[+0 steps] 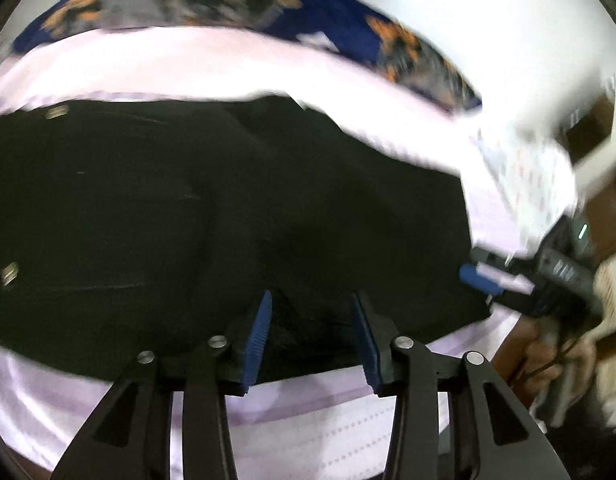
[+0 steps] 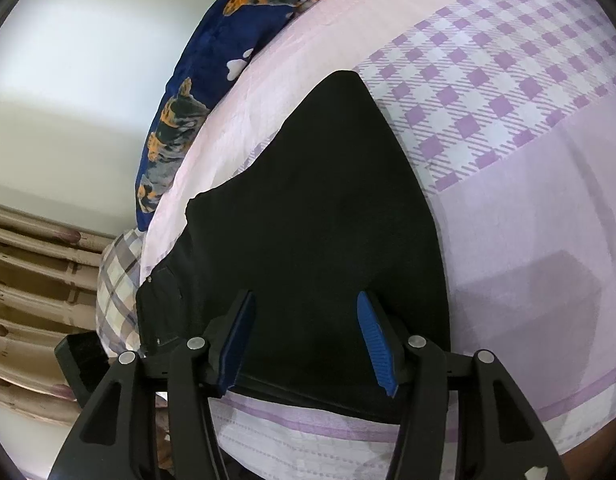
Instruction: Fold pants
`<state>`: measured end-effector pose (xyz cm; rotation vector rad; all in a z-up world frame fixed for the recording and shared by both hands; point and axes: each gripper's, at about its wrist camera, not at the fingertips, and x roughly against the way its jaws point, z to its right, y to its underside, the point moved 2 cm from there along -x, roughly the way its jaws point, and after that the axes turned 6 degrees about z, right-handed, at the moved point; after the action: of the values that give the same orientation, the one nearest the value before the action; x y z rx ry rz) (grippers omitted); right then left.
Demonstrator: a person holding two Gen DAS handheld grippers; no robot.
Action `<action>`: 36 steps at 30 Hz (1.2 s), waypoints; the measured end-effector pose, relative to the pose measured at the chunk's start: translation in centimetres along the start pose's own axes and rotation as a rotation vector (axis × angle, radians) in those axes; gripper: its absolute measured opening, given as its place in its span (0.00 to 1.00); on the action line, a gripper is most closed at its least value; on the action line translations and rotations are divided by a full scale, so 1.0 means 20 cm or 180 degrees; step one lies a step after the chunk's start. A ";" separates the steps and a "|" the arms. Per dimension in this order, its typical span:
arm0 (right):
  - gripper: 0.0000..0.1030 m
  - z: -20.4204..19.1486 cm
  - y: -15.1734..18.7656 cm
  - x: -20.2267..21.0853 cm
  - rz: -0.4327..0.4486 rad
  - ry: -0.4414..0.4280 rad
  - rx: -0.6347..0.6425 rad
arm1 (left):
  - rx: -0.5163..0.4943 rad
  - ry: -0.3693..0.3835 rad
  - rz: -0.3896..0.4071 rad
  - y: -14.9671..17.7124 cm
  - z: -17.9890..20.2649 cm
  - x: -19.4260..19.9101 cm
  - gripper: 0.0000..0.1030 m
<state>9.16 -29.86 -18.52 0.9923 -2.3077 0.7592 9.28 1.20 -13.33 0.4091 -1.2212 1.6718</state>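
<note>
Black pants (image 2: pixel 308 208) lie flat on bed (image 2: pixel 528 208); both grippers, left (image 1: pixel 311 334) & right (image 2: pixel 306 340), jaws wide open, holding nothing; grab the near edge w/ both, lift evenly

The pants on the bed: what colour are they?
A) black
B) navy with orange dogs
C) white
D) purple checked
A: the pants are a plain black cloth lying on the lilac bedsheet; the purple checks belong to the sheet, and the navy dog print is a blanket at the bed's edge.
</note>
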 end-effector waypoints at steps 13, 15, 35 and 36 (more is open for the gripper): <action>0.59 -0.05 0.01 -0.01 0.0021 0.0104 0.0156 | 0.1739 -0.0012 0.0971 0.13 -0.79 0.58 0.48; 0.59 -0.04 0.01 -0.01 0.0024 0.0102 0.0120 | 0.2027 0.0012 0.1061 0.17 -0.88 0.59 0.53; 0.69 -0.07 0.00 -0.04 0.0052 0.0174 0.0135 | 0.2850 0.0287 0.1224 0.19 -1.24 0.47 0.56; 0.70 -0.07 0.00 -0.04 0.0055 0.0188 0.0145 | 0.2860 0.0297 0.1230 0.18 -1.25 0.47 0.58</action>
<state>10.01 -28.64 -18.00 0.9579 -2.2605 0.8403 8.53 27.45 -19.18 0.6434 -0.4226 2.5067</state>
